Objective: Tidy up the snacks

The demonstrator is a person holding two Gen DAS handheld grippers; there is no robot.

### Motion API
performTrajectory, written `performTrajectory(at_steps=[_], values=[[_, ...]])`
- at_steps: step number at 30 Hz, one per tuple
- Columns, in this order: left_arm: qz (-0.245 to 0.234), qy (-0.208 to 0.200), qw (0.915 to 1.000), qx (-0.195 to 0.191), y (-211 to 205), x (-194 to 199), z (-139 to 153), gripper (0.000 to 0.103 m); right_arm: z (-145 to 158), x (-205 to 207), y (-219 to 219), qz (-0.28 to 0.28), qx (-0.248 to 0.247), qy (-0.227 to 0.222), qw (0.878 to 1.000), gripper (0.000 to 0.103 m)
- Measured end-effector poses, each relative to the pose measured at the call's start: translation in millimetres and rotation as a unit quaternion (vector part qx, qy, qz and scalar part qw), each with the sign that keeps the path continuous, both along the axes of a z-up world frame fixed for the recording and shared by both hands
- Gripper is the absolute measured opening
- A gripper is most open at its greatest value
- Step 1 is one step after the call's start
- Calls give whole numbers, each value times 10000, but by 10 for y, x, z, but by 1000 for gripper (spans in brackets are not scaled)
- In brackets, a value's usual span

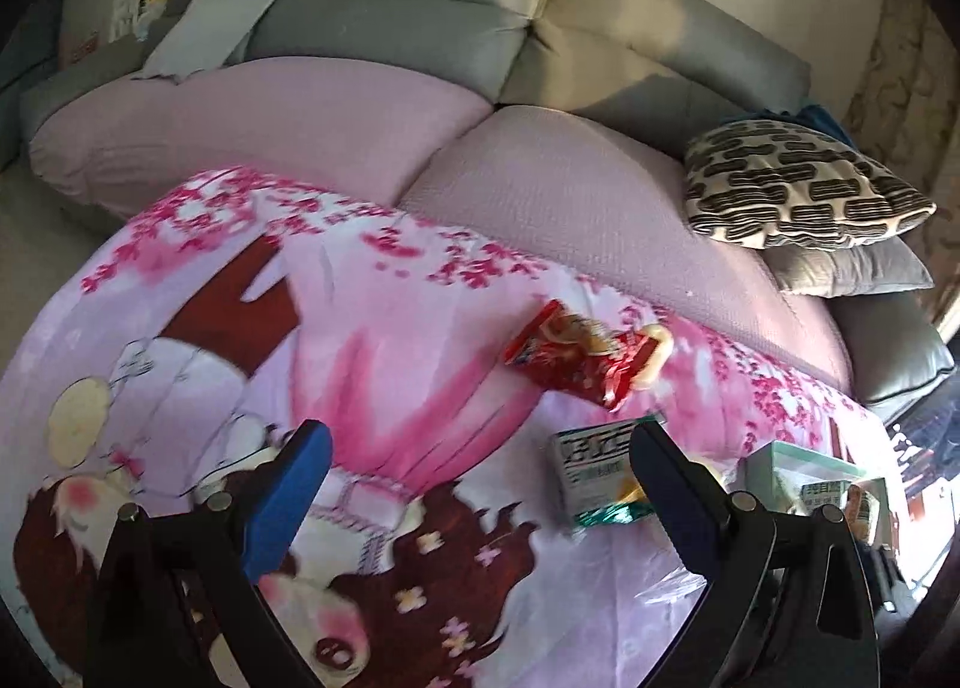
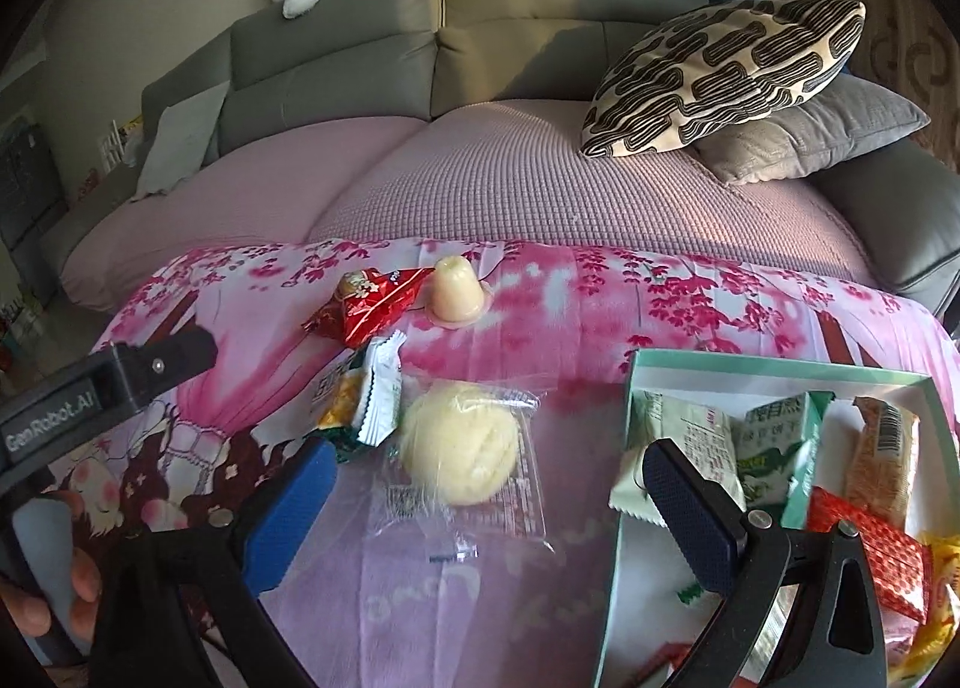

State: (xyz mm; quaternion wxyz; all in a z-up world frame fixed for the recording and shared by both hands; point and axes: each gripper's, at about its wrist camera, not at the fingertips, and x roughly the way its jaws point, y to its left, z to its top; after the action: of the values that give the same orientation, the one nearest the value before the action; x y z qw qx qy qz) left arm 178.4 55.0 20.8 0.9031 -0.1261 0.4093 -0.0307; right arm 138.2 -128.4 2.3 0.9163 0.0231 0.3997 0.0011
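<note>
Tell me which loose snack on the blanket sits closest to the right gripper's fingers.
The round pale bun in clear wrap, lying just ahead of the open right gripper. The green-white packet, red packet and jelly cup lie farther out.

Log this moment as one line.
left claw: open, empty | right claw: open over wrapped bun | box: partly filled | loose: red packet, jelly cup

White lettering reading "GenRobot.AI" runs along the black body of the left tool (image 2: 108, 400), seen at the left of the right wrist view; printing on the snack wrappers is too blurred to read.
</note>
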Motion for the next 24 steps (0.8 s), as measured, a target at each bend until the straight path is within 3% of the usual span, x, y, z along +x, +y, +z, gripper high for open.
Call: performTrajectory(at_steps=[4, 6, 12, 18, 24], values=[[-333, -21, 9994, -123, -156, 104, -61, 99, -102, 106, -3, -16, 23, 50, 10000, 101], [-483, -53, 9987, -157, -236, 143, -81, 99, -150, 149, -6, -26, -21, 74, 10000, 90], [-737, 35, 9971, -175, -446, 222, -206, 99, -238, 194, -37, -11, -26, 153, 9999, 78], [-862, 254, 9954, -323, -536, 305, -390, 99, -295, 204, -13, 121, 66, 213, 9997, 76], [-759, 435, 9956, -328, -516, 358, -544, 91, -355, 222, 4, 213, 155, 281, 9993, 76]])
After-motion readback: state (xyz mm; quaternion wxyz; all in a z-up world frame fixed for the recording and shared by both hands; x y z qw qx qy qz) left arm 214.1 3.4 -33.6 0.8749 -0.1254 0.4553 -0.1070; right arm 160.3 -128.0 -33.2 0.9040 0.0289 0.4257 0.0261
